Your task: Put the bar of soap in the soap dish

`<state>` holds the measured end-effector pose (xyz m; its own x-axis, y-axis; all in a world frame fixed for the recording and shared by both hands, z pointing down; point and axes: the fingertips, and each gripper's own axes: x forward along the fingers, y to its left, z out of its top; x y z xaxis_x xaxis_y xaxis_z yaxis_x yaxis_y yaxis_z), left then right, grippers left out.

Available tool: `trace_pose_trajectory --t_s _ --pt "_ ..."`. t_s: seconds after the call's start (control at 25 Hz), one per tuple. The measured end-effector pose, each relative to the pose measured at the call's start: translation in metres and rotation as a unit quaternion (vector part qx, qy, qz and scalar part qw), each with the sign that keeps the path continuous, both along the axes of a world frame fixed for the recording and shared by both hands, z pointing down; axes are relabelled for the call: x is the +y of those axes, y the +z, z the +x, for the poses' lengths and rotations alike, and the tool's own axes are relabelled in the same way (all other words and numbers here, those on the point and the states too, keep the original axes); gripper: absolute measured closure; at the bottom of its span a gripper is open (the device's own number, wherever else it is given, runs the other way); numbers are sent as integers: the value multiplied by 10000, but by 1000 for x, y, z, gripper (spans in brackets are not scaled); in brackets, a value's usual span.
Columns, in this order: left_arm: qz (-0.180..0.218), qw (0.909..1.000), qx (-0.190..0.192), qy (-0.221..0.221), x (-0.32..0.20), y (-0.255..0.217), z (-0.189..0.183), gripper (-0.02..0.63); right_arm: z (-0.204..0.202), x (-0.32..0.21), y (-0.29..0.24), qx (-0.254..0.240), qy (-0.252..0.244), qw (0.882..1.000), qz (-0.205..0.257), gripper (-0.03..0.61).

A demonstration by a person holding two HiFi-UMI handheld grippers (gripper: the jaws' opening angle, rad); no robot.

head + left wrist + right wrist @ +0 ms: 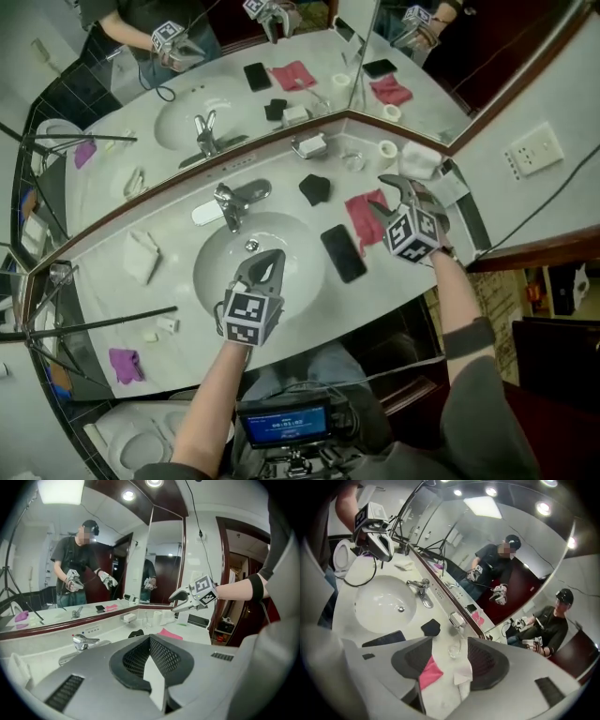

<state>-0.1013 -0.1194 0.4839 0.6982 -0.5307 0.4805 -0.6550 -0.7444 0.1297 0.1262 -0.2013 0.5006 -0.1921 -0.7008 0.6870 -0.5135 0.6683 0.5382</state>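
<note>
Left tongs [270, 261] clenched empty, right tongs [380, 193] released; soap bar [314, 143] at bench's back edge: probably hard, slick, pinch long sides.

In front of you is a white counter [173, 248] with an oval white basin [298, 246] sunk into it and a chrome tap [230, 202] behind the basin. On your right side of the basin lie a flat black phone [343, 253], a pink cloth [361, 220] and a small black cloth [315, 188]. Near the mirror stand a chrome wire soap dish [310, 146], a clear glass [353, 161] and a white paper roll [387, 149]. A folded white towel [142, 255] lies on your left side of the basin.
</note>
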Motion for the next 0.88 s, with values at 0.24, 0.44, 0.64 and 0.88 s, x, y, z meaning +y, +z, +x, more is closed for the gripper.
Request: trace_pose_trajectory --t_s 0.24,0.44,0.64,0.88 --pt "-63 9997 86 -215 -10 13 -1 614 -39 -63 16 907 -1018 9906 -138 247" --pt "-142 9984 233 -499 -21 27 1 614 -67 -115 33 1636 -1697 9715 -232 245" --pt "-194 9956 414 -824 -32 38 6 614 -73 -149 64 1979 -2021 9573 -602 245" --pt "-231 9914 468 -1201 -42 51 0 614 -76 -172 100 2077 -2309 9449 -1035 245"
